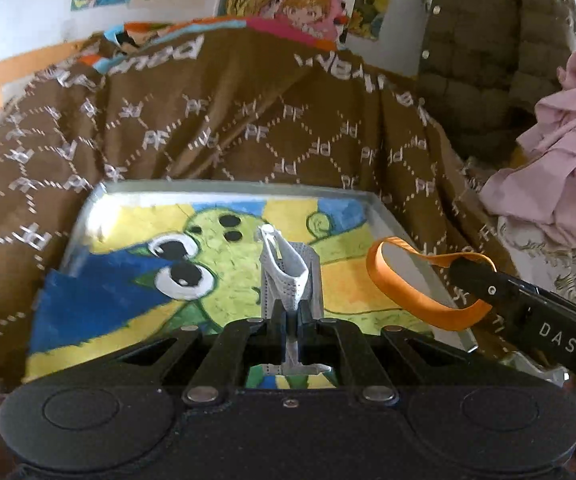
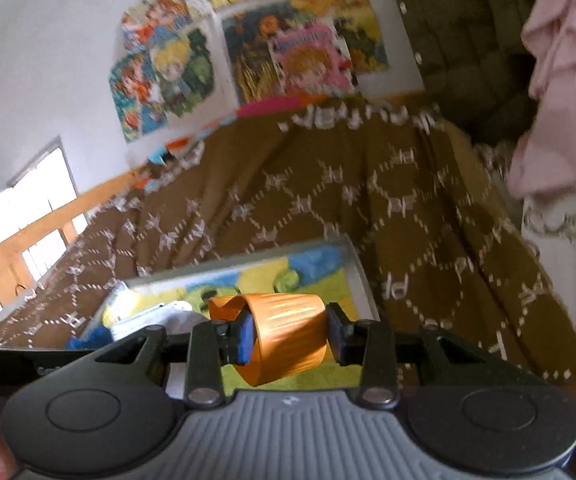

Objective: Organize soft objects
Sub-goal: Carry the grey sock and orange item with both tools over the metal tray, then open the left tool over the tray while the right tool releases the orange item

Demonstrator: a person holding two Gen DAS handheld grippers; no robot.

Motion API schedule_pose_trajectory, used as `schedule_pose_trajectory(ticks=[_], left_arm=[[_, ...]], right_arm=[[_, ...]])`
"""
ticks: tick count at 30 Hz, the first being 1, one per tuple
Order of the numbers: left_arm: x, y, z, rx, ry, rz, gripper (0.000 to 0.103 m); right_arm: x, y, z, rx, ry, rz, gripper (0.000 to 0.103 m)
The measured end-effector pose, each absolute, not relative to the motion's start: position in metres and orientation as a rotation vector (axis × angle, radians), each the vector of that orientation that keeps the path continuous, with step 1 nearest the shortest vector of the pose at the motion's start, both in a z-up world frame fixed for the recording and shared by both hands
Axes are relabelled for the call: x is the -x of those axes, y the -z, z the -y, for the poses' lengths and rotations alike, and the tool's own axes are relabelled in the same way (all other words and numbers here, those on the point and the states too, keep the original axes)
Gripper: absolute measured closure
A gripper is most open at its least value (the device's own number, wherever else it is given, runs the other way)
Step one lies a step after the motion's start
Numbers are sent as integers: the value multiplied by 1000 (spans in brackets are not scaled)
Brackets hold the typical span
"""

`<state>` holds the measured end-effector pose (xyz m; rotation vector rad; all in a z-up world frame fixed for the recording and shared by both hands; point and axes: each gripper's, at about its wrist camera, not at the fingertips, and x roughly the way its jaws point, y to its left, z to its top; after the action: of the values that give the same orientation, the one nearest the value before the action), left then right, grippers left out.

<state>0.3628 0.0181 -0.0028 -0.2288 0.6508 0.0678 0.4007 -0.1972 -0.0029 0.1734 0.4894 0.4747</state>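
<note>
My left gripper (image 1: 291, 320) is shut on a grey dotted fabric piece (image 1: 288, 276) and holds it upright above a metal tray (image 1: 420, 264) lined with a blue, yellow and green cartoon cloth (image 1: 215, 280). My right gripper (image 2: 290, 336) is shut on an orange elastic band (image 2: 288, 336); the band's loop (image 1: 420, 280) hangs over the tray's right rim in the left wrist view, where the right gripper (image 1: 468, 276) reaches in from the right. The tray (image 2: 358, 276) lies below the right gripper in its own view.
The tray rests on a brown blanket (image 1: 215, 128) with a white PF pattern. A pink cloth (image 1: 560, 160) and an olive quilted jacket (image 1: 488, 60) hang at the right. Cartoon posters (image 2: 247, 52) cover the white wall behind.
</note>
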Motion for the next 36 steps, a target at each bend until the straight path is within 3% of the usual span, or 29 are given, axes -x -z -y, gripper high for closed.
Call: schedule_pose_trajectory(ticks=[16,18,20,25,30,36], left_arm=[[-379,30,-7,247,-103,-735,93],[-379,33,-8,250,-105,-748,85],[-378,35,-10,270,-115,-753,83],[-367,33,-19,305,-146,-731,58],[-350,17,-24,325,-168,-686,30],[-322,-21,-30,346,-208,-614,12]], right_arm=[[-413,18,195,-191,-484,-639,58],[-412,17,195,-193,-489,-639,56],[-411,16,194,-187,-488,-638,52],[-406,7,193,-180,-489,-617,41],[-392,-12,194,-169,-487,-571,21],[-364,-45,203,-151,-468,-477,9]])
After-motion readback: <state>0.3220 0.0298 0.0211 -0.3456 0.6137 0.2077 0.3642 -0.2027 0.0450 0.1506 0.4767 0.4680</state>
